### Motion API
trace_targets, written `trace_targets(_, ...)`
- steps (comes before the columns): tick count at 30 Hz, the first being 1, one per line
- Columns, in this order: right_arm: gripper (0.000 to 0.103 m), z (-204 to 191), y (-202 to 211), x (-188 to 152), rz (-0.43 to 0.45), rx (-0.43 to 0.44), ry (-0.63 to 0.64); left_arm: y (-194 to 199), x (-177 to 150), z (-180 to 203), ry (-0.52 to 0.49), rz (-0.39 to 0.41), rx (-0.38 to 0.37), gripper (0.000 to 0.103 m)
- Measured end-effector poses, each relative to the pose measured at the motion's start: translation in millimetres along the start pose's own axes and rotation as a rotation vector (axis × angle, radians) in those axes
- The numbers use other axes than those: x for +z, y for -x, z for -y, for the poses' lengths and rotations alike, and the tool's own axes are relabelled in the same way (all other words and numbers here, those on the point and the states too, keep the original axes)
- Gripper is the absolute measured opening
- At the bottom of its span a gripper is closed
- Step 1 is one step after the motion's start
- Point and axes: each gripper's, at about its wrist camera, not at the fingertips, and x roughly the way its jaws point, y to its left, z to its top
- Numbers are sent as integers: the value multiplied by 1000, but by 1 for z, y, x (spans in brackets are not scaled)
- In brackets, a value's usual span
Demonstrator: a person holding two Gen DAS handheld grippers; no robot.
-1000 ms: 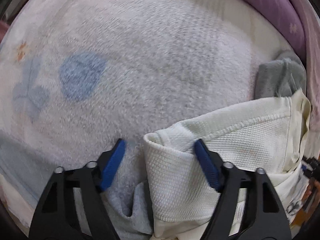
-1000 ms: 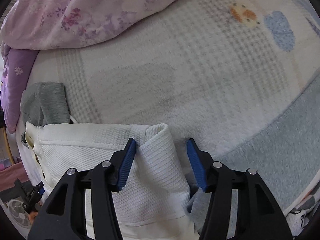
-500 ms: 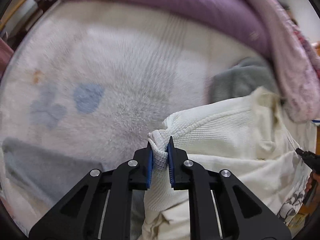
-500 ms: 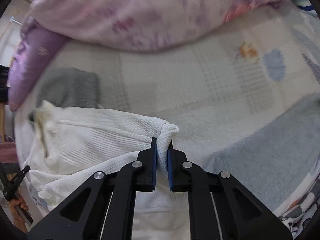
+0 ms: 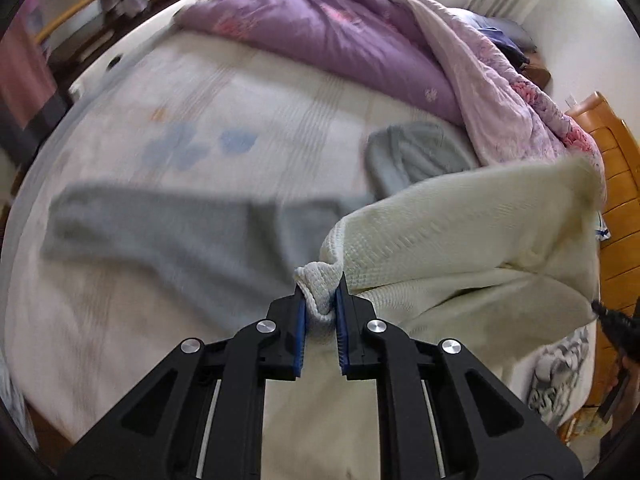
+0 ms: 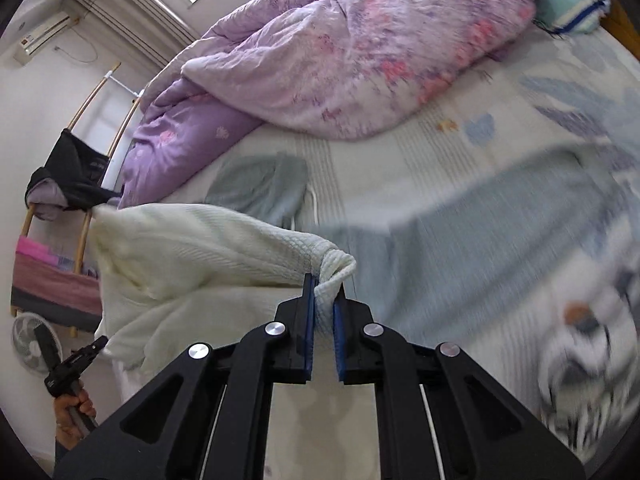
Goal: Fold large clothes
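Note:
A cream waffle-knit garment [image 5: 460, 240] hangs lifted above the bed, stretched between my two grippers. My left gripper [image 5: 321, 296] is shut on one bunched corner of it. My right gripper [image 6: 325, 292] is shut on the other corner, and the cream garment [image 6: 192, 248] drapes away to the left in that view. A grey garment [image 5: 168, 232] lies flat on the bed beneath; it also shows in the right wrist view [image 6: 460, 248]. Each gripper appears at the far edge of the other's view.
A purple floral quilt [image 6: 340, 60] is heaped along the far side of the bed. A folded grey piece [image 5: 416, 156] lies near it. A wooden headboard [image 5: 616, 184] stands at the right. A rack with clothes [image 6: 68, 176] and a fan [image 6: 32, 344] stand beside the bed.
Both grippers closed on the cream garment's corners and lifted it high off the bed. The view now takes in the whole bed and the grey garment below.

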Motion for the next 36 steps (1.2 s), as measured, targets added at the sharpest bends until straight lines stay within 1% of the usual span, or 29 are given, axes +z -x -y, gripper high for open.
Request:
trace_targets(3, 7, 15, 19, -57, -88, -39, -14, 12, -61, -25, 68, -80, 23, 12)
trace_targets(4, 6, 26, 18, -83, -133, -73, -21, 8, -76, -32, 84, -113, 27, 12)
trace_targets(5, 6, 34, 18, -99, -162, -91, -37, 5, -95, -41, 107, -147, 42, 12)
trace_targets(6, 6, 49, 11, -124, -214, -112, -72, 0, -112, -49, 137, -166, 54, 12)
trace_targets(7, 7, 61, 6, -144, -243, -135, -87, -8, -132, -59, 173, -192, 58, 12)
trace_targets(8, 7, 69, 0, -157, -264, -157, -86, -18, -150, -67, 205, -232, 59, 15)
trace_targets(9, 7, 78, -10, -172, -302, -178, -91, -27, -167, -74, 230, -263, 70, 21)
trace_targets(10, 8, 90, -25, -189, -368, -192, -112, -34, -181, -78, 241, -289, 88, 22)
trace_targets(11, 10, 96, -31, -198, -397, -225, -113, -40, -193, -81, 252, -317, 120, 22)
trace_targets(12, 10, 100, -32, -207, -405, -267, -104, -43, -202, -85, 273, -334, 141, 23)
trace_targets(13, 11, 102, -30, -214, -413, -278, -101, -41, -213, -91, 329, -332, 136, 24)
trace_targets(14, 13, 105, -29, -219, -423, -275, -117, -37, -221, -96, 375, -318, 128, 36)
trace_targets(15, 19, 107, -25, -222, -420, -258, -141, -30, -227, -99, 419, -297, 128, 51)
trace_targets(16, 24, 107, -21, -224, -416, -241, -163, -20, -233, -101, 472, -252, 106, 52)
trace_targets(18, 48, 110, -14, -225, -391, -194, -245, -8, -241, -100, 539, -200, 62, 53)
trace_targets(19, 49, 111, -13, -227, -380, -136, -309, -2, -247, -99, 587, -170, 31, 55)
trace_targets(20, 49, 112, -14, -230, -376, -88, -357, 1, -253, -98, 629, -150, 0, 64)
trace_targets(21, 49, 113, -17, -232, -366, -27, -422, 1, -258, -96, 664, -136, -33, 67)
trace_targets(22, 50, 113, -21, -233, -361, 5, -454, -3, -261, -90, 685, -129, -63, 67)
trace_targets(23, 50, 111, -29, -234, -360, 14, -482, -6, -259, -87, 689, -135, -68, 67)
trace_targets(25, 50, 108, -42, -235, -353, -14, -506, -21, -258, -80, 690, -155, -80, 67)
trace_targets(27, 50, 110, -53, -238, -328, 7, -574, -40, -256, -74, 672, -195, -62, 67)
trace_targets(28, 49, 112, -55, -240, -307, 20, -600, -45, -257, -73, 659, -196, -64, 67)
trace_targets(29, 33, 110, -58, -240, -284, 12, -611, -51, -254, -71, 628, -202, -29, 55)
trace_targets(30, 5, 106, -61, -240, -286, -16, -592, -57, -251, -68, 585, -218, 12, 19)
trace_targets(31, 5, 99, -62, -239, -281, -46, -565, -62, -249, -64, 528, -251, 31, 7)
trace_targets(33, 4, 87, -56, -234, -266, -90, -502, -58, -247, -59, 483, -257, 48, 5)
trace_targets(34, 4, 83, -52, -234, -260, -99, -477, -50, -248, -56, 455, -249, 43, 4)
trace_targets(36, 4, 80, -39, -235, -251, -112, -448, -40, -253, -58, 438, -255, 25, 5)
